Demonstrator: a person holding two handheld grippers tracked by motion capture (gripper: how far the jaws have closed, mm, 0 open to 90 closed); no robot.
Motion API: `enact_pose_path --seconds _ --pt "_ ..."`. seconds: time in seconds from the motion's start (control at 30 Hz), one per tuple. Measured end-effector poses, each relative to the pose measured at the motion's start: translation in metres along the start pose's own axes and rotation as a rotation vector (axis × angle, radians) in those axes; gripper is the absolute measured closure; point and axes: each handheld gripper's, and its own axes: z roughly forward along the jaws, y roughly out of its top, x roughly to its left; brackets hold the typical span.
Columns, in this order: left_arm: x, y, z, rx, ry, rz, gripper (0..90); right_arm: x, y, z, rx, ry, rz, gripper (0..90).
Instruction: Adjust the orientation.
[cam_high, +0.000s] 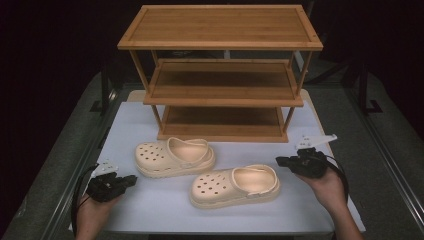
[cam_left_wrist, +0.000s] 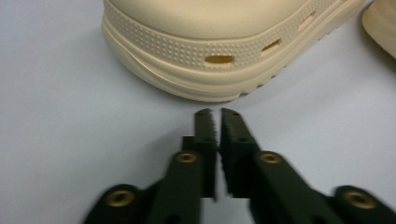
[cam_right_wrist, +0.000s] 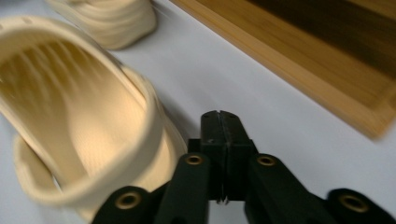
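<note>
Two cream clogs lie on the white table top, toes to the left. The far clog (cam_high: 174, 157) sits left of centre and the near clog (cam_high: 235, 186) right of centre. My left gripper (cam_high: 131, 180) rests low at the left, shut and empty, tips pointing at the far clog's toe (cam_left_wrist: 210, 60) a short gap away. My right gripper (cam_high: 280, 161) is shut and empty just right of the near clog's heel (cam_right_wrist: 88, 135). In the left gripper view the gripper (cam_left_wrist: 216, 113) hovers over bare table. In the right gripper view the gripper (cam_right_wrist: 219, 114) sits beside the heel strap.
A three-tier bamboo shoe rack (cam_high: 220, 75) stands at the back of the table with all shelves empty; its bottom shelf edge (cam_right_wrist: 299, 70) runs close behind my right gripper. The white table top (cam_high: 165, 205) has free room in front of the clogs.
</note>
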Motion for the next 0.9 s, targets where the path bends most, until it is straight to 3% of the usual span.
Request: enact_pose_path --seconds 0.07,0.1,0.23,0.47,0.67,0.9 --pt "0.002 0.003 -0.001 0.002 -0.009 -0.01 90.0 0.0 0.005 0.003 0.0 0.01 -0.006 89.6" --pt "0.003 0.005 -0.001 0.007 -0.015 -0.013 90.0 0.003 0.019 0.011 0.01 0.03 -0.046 89.7" --pt "0.004 0.013 0.002 0.005 -0.009 0.0 90.0 0.006 0.037 0.022 0.014 0.056 -0.077 89.7" --pt "0.005 0.023 0.006 -0.002 -0.006 0.011 90.0 0.017 0.084 0.06 0.068 0.121 -0.16 89.8" --pt "0.007 0.029 0.01 -0.001 -0.014 0.024 90.0 0.021 0.107 0.083 0.095 0.161 -0.184 89.7" --pt "0.007 0.032 0.014 -0.001 -0.022 0.02 90.0 0.029 0.12 0.113 0.144 0.199 -0.223 89.7"
